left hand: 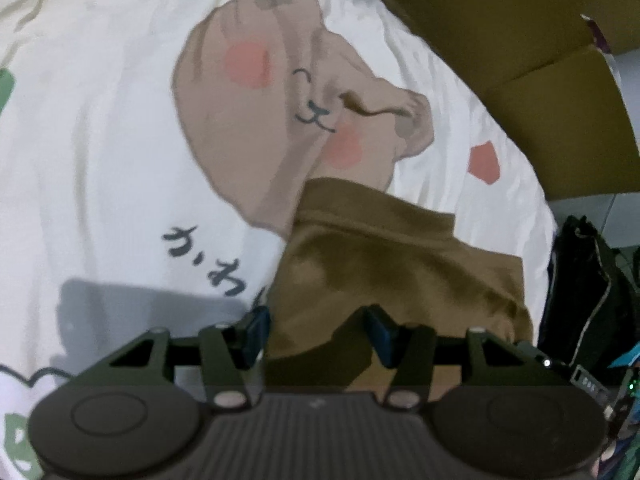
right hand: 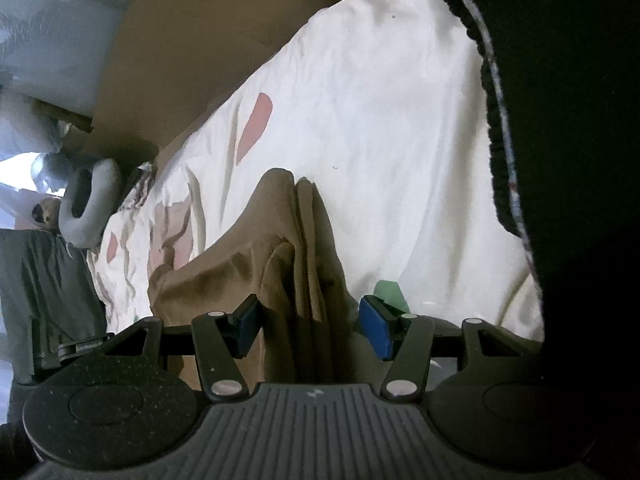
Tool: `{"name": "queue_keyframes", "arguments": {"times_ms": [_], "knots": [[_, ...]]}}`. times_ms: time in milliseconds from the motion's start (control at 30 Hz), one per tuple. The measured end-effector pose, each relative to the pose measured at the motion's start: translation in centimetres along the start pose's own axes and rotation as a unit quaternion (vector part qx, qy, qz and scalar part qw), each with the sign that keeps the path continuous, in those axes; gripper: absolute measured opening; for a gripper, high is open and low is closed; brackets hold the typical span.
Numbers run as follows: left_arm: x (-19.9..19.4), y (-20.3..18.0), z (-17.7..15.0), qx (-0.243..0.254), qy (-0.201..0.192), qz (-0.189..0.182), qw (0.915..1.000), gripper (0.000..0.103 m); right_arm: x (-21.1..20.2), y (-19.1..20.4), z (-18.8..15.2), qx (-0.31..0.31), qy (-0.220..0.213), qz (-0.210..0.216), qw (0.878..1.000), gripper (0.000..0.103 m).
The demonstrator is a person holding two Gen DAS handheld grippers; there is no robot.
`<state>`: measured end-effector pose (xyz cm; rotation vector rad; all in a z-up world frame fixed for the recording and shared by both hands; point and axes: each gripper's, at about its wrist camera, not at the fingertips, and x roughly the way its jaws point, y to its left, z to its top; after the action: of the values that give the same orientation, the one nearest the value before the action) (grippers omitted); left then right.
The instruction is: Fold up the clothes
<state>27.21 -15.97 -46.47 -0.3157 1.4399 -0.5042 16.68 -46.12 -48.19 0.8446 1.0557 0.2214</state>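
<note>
Both grippers (left hand: pixel 316 334) (right hand: pixel 310 326) stand wide around the brown garment (left hand: pixel 384 264), gripping nothing. We keep it flat on the bedsheet (left hand: pixel 100 140) so creases hold

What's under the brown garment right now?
The brown garment lies on a white bedsheet printed with a cartoon animal and dark lettering. It covers the animal's lower edge and part of the lettering; anything else beneath is hidden.

A white bed sheet (left hand: pixel 100 140) printed with a tan cartoon animal face (left hand: pixel 256 120) covers the bed. Brown cardboard panels (left hand: pixel 500 28) rise beyond it. A grey curved cushion (right hand: pixel 90 204), possibly a neck pillow, lies past the edge.
</note>
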Motion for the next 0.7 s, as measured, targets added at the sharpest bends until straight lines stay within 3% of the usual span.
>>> {"name": "queue_keyframes", "arguments": {"times_ms": [100,167,333,600,700], "knots": [[0.1,-0.2,0.3,-0.001,0.000,-0.008,1.0000,0.051,0.2,-0.1,0.1,0.005,0.003,0.009,1.000,0.060],[0.2,-0.4,0.4,-0.002,0.002,-0.013,0.9999,0.042,0.3,-0.1,0.1,0.009,0.005,0.015,1.000,0.059],[-0.1,-0.8,0.3,0.012,-0.004,-0.018,0.9998,0.015,0.4,-0.2,0.1,0.016,0.009,0.024,1.000,0.034],[-1.4,-0.8,0.4,0.017,-0.018,-0.037,0.9990,0.012,-0.1,0.2,0.2,-0.004,0.005,0.020,1.000,0.035],[-1.1,-0.7,0.6,0.021,-0.010,-0.029,0.9993,0.024,-0.3,0.3,0.3,-0.011,0.004,0.019,1.000,0.039]]}}
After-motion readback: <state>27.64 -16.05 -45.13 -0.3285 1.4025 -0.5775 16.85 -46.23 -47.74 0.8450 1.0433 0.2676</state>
